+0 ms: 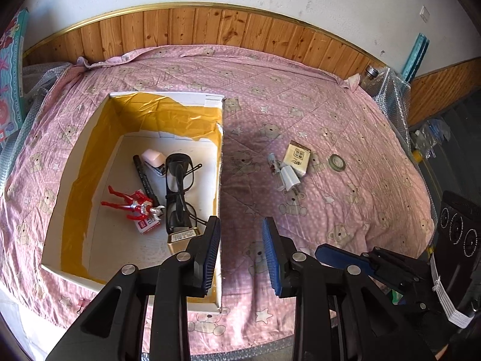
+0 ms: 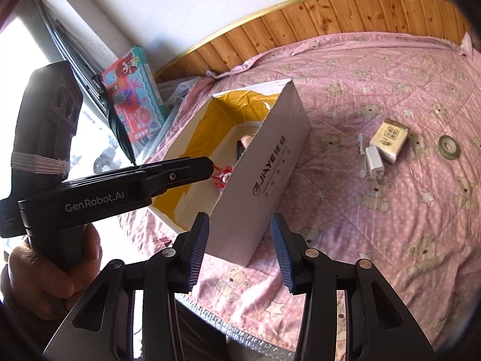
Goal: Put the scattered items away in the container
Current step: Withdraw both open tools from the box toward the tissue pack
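A white cardboard box (image 1: 220,156) lined with yellow tape sits on the pink bear-print bedspread (image 1: 345,210). In it lie a red figure toy (image 1: 132,206), black glasses (image 1: 179,186), a black marker (image 1: 145,180), a pale pink-white item (image 1: 153,158) and a small gold box (image 1: 183,237). On the bedspread to the box's right lie a tissue pack (image 1: 297,158), a white charger plug (image 1: 290,177), a small tube (image 1: 274,164) and a tape roll (image 1: 336,162). My left gripper (image 1: 240,228) hangs open and empty over the box's near right wall. My right gripper (image 2: 240,222) is open and empty, in front of the box's printed side (image 2: 270,165).
A colourful toy carton (image 2: 135,90) leans against the wall left of the bed. A glass bottle (image 1: 371,75) stands past the bed's far right corner. Wood panelling runs behind the bed. A hand (image 2: 45,270) holds the left gripper's handle.
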`<state>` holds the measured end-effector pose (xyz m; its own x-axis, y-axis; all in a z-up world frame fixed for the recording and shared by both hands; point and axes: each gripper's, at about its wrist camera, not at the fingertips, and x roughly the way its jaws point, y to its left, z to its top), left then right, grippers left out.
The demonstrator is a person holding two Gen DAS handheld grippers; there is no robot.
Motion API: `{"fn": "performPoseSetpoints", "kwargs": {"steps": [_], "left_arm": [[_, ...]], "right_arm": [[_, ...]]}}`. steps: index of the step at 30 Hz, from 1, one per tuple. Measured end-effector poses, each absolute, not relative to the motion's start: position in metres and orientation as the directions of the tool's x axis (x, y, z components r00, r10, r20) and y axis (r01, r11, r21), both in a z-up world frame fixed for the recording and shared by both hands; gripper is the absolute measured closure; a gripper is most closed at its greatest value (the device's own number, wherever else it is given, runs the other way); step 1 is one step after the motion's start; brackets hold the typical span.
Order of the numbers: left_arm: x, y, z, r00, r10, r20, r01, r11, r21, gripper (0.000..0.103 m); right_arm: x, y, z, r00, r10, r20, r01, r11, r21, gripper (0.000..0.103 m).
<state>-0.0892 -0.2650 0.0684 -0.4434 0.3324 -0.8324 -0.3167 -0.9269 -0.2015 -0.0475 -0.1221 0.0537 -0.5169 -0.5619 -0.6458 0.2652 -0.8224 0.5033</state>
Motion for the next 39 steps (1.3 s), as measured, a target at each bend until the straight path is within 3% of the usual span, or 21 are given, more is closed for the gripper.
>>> {"fn": "performPoseSetpoints", "kwargs": {"steps": [31,36,39], "left_arm": [[-0.172,-0.143,0.003,-0.29,0.372,-0.882,-0.372,-0.893,-0.254,0.069],[-0.19,-0.136,-0.013,-0.277,0.352,-0.894,-0.359,-0.901,-0.244,0.069],[-0.2,-0.134,-0.02,-0.273,0.342,-0.899,-0.352,-0.905,-0.237,0.069]], "right_arm": [[-0.125,-0.019,-0.015,-0.544,-0.415,-0.73,0.036,-0.88,0.473,0.059],[-0.152,-0.02,-0.032,-0.527,-0.401,-0.75,0.037,-0.892,0.451,0.071],[-0.168,-0.024,-0.044,-0.512,-0.394,-0.764,0.044,-0.9,0.435,0.071]]}}
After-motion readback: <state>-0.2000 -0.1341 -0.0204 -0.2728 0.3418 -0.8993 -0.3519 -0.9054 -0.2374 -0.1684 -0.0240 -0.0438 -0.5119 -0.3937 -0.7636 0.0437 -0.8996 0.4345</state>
